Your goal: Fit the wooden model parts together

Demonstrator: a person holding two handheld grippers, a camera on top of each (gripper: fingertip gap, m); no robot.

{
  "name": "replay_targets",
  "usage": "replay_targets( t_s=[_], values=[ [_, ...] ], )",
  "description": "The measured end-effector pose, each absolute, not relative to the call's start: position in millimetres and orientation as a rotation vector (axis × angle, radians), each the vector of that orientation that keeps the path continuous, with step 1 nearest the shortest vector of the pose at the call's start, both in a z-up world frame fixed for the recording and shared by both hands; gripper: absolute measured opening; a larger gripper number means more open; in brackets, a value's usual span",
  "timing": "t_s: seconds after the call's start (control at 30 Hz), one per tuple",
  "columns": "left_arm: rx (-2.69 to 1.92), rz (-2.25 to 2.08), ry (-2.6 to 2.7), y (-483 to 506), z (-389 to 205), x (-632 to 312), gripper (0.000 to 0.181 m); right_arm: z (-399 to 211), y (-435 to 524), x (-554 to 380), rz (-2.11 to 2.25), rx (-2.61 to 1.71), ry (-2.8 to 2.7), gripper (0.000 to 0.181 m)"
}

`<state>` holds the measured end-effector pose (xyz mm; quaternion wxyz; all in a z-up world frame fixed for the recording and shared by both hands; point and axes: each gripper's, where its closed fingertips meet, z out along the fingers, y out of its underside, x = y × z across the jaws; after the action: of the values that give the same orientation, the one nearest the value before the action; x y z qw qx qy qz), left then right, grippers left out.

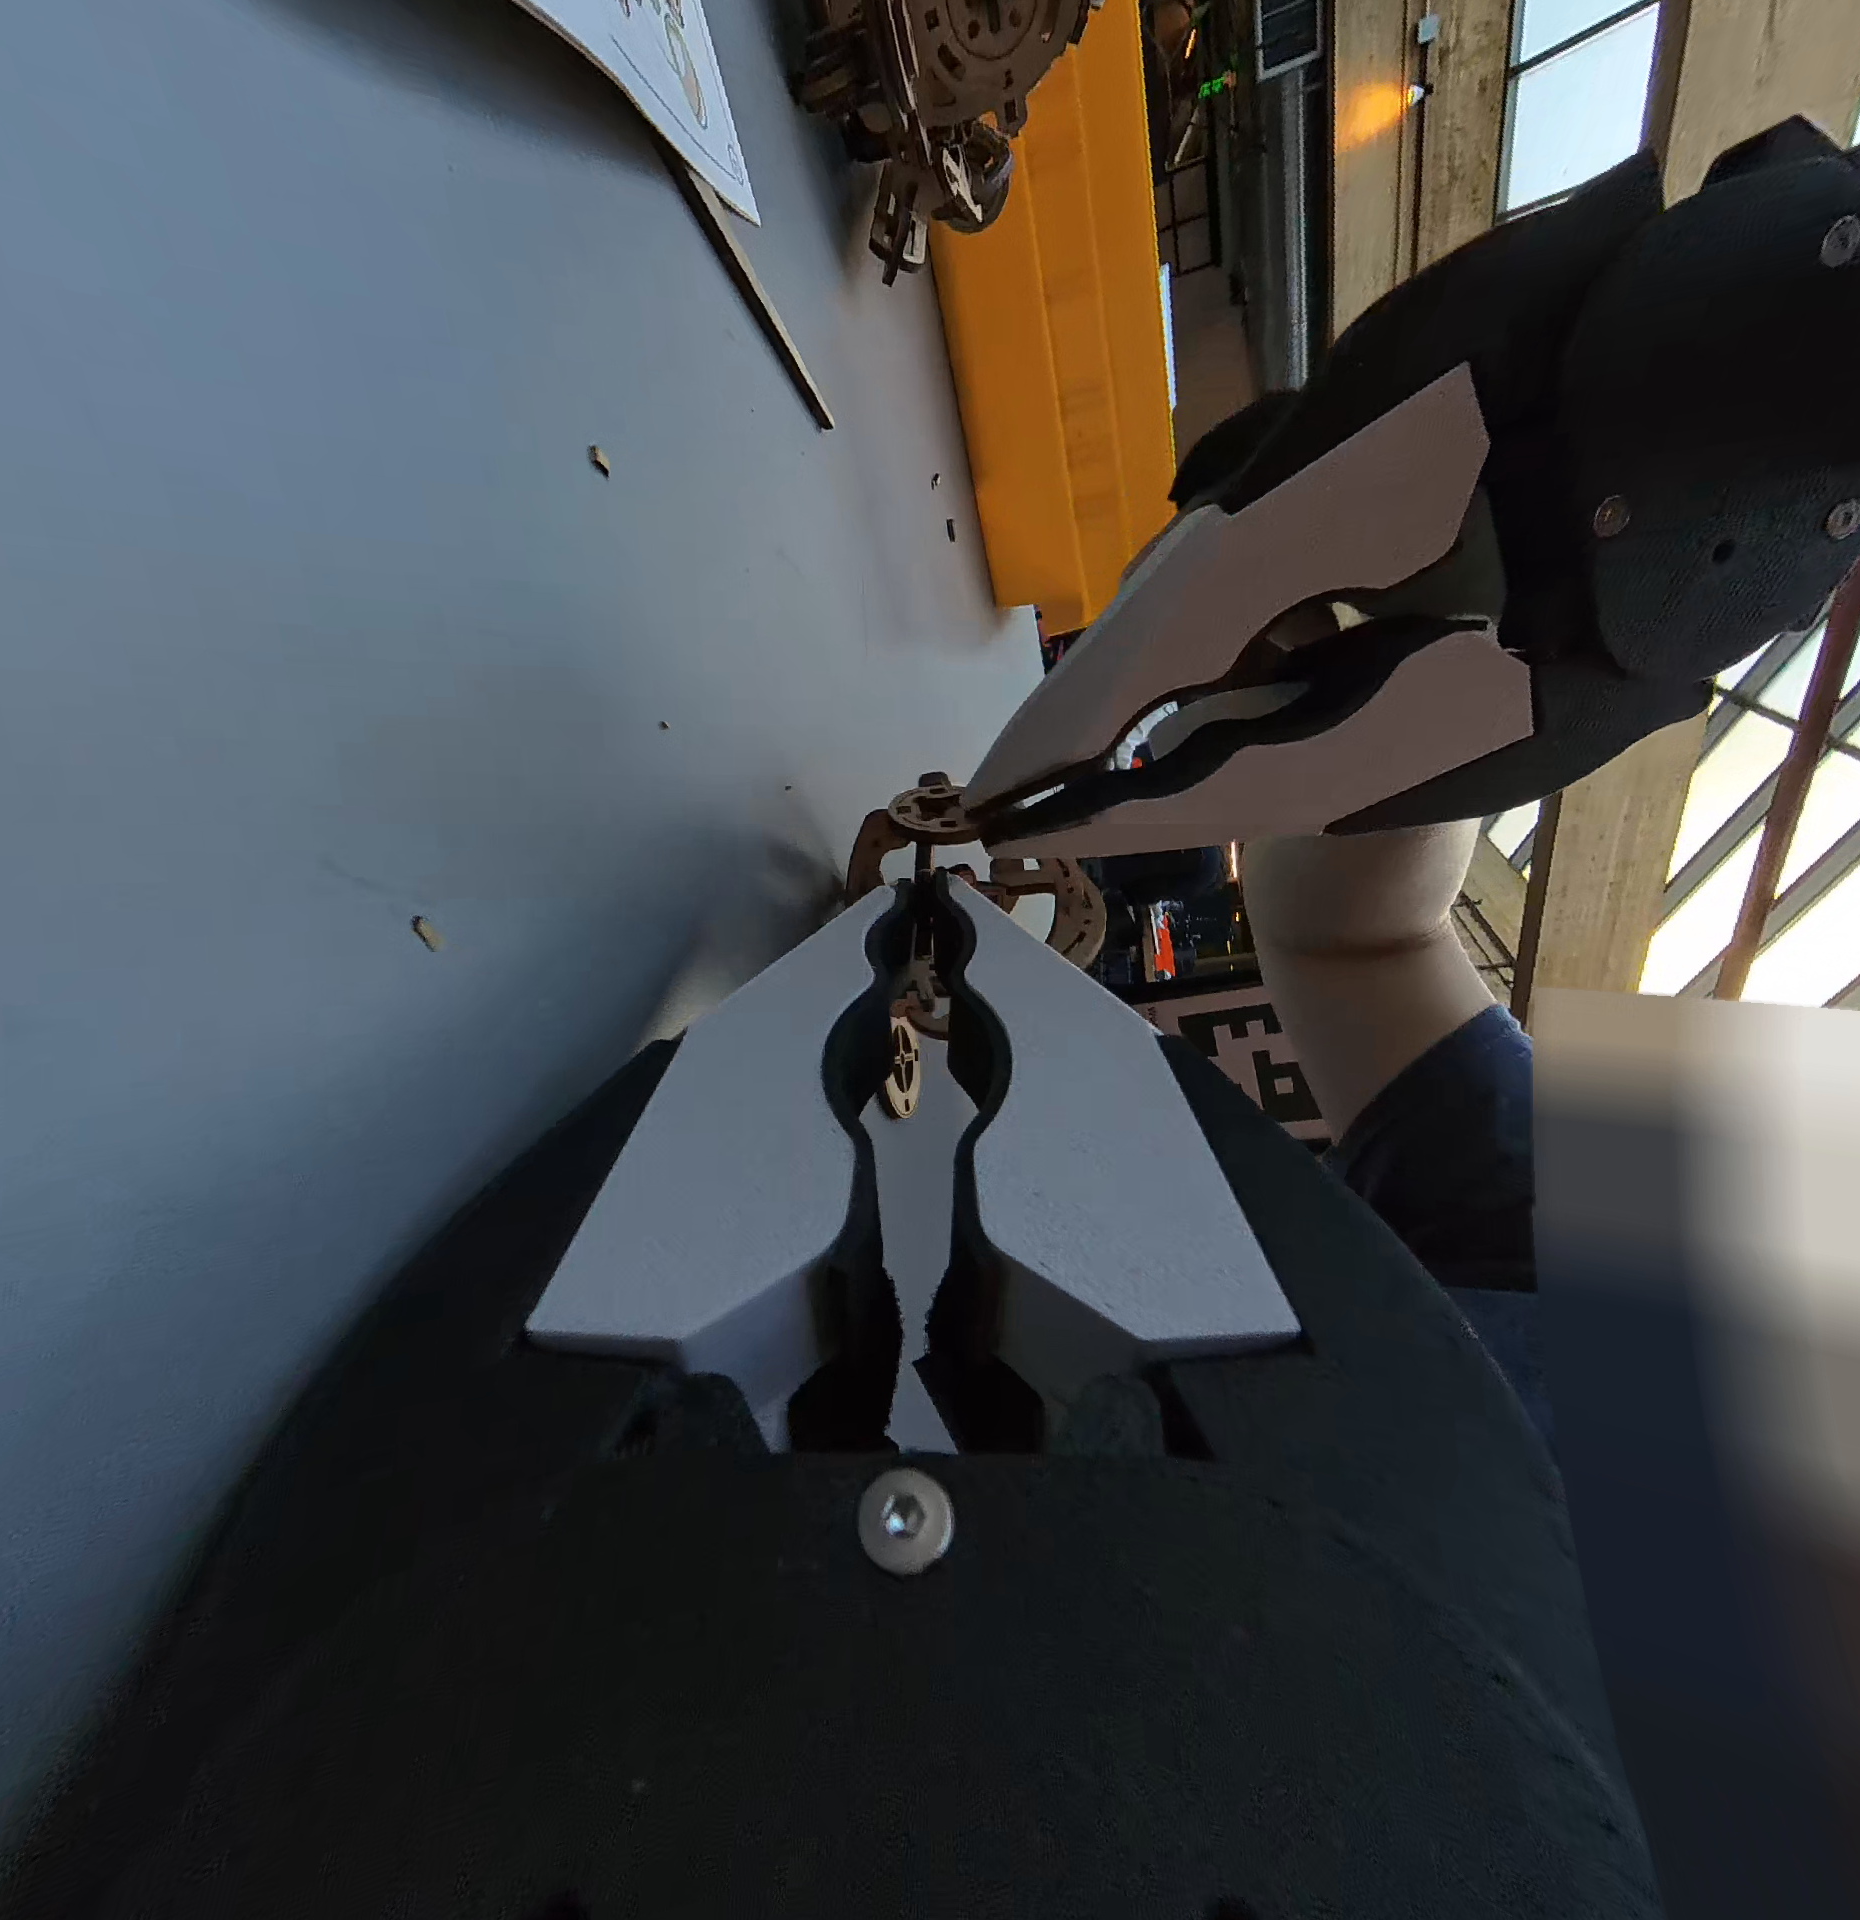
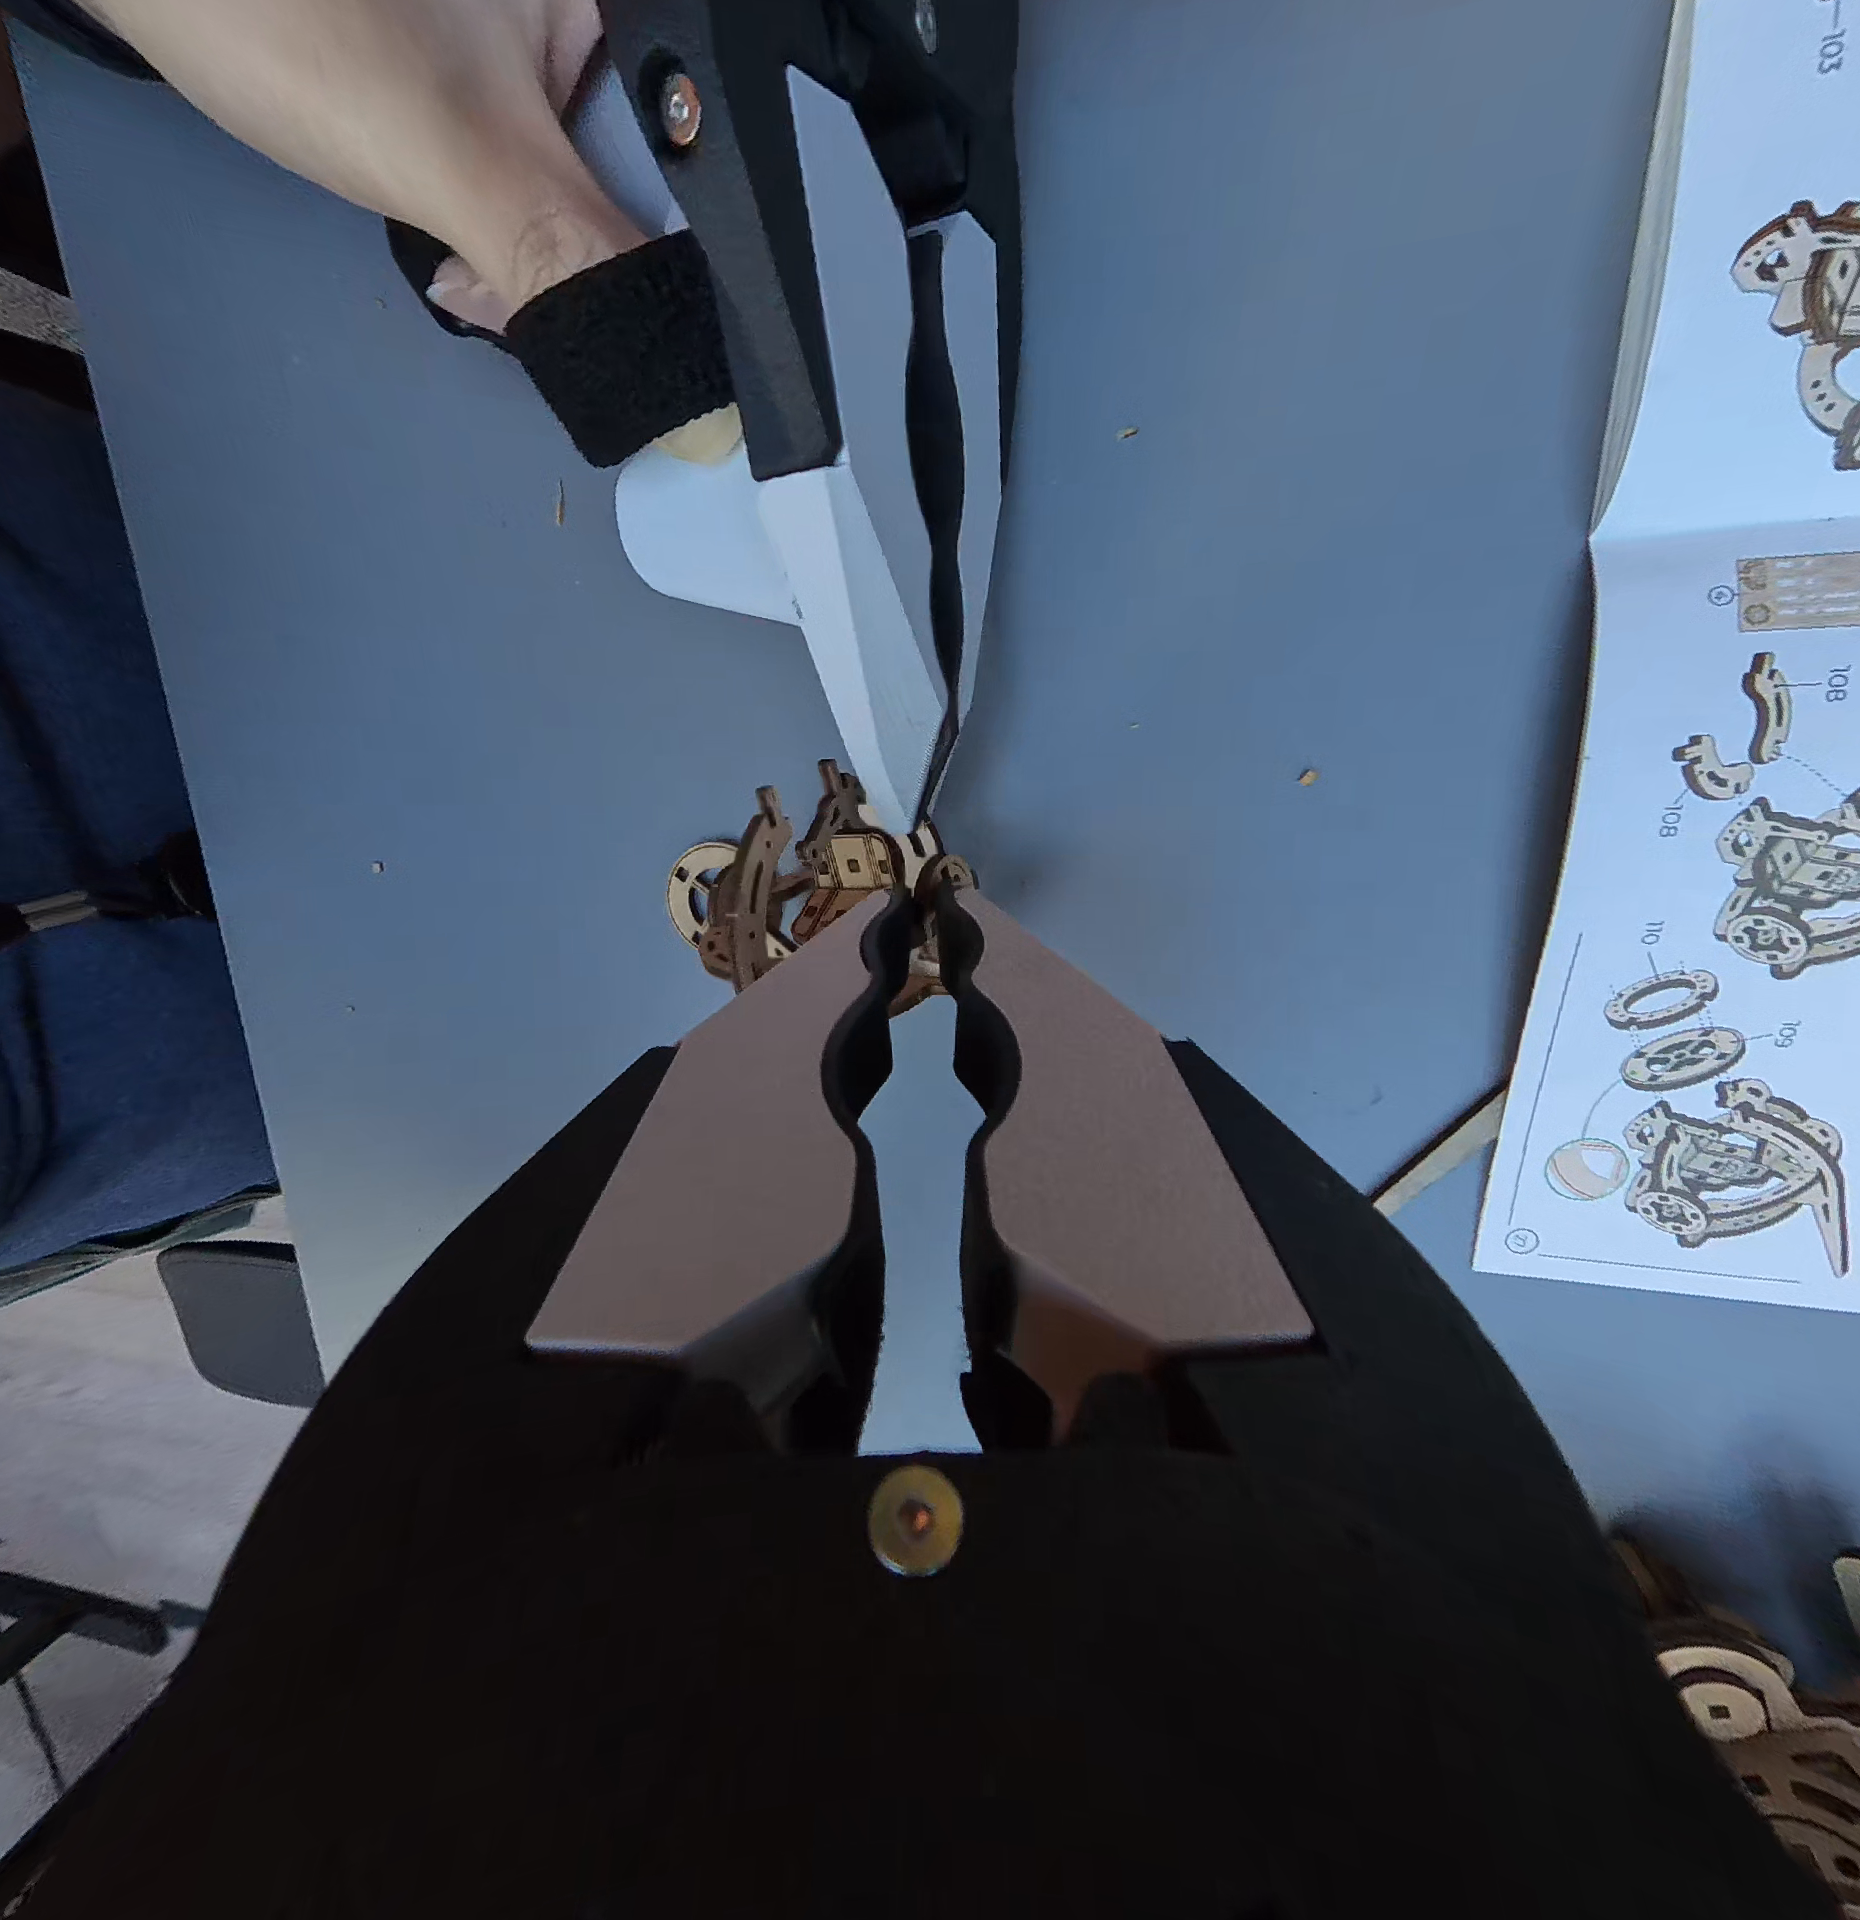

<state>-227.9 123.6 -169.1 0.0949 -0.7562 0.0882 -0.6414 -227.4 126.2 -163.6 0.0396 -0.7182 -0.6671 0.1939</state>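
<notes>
1. Pinching the wooden model [image 1: 910, 914] at its near side, the left gripper [image 1: 918, 883] has its jaws nearly together on a thin upright piece; a small spoked wheel [image 1: 902, 1081] of the model hangs between the fingers behind the tips.
2. Just beyond those tips, the right gripper [image 1: 983, 810] comes in from the right with its jaws closed on a small round disc [image 1: 931, 812] at the model's top.
3. In the right wrist view, the right gripper [image 2: 921, 902] clamps that same disc [image 2: 947, 871], and the model [image 2: 791, 894] lies just ahead and to the left of its tips, above the grey table [image 2: 1269, 416].
4. The left gripper [image 2: 924, 805] reaches down from above, touching the model; a hand [image 2: 406, 135] holds it.
5. Farther off, an open booklet [image 2: 1736, 727] lies at the right, and a larger wooden assembly [image 1: 936, 94] stands at the table's far edge.
</notes>
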Motion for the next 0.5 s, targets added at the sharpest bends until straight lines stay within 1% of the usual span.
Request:
replay_targets(
  t_s=[0.5],
  values=[
    [-2.208, -1.885, 0.258, 124.6, -166.1, -227.0, 0.0, -161.5, 127.9, -221.9, 0.453, -2.153, -2.042, 0.002]
  ],
)
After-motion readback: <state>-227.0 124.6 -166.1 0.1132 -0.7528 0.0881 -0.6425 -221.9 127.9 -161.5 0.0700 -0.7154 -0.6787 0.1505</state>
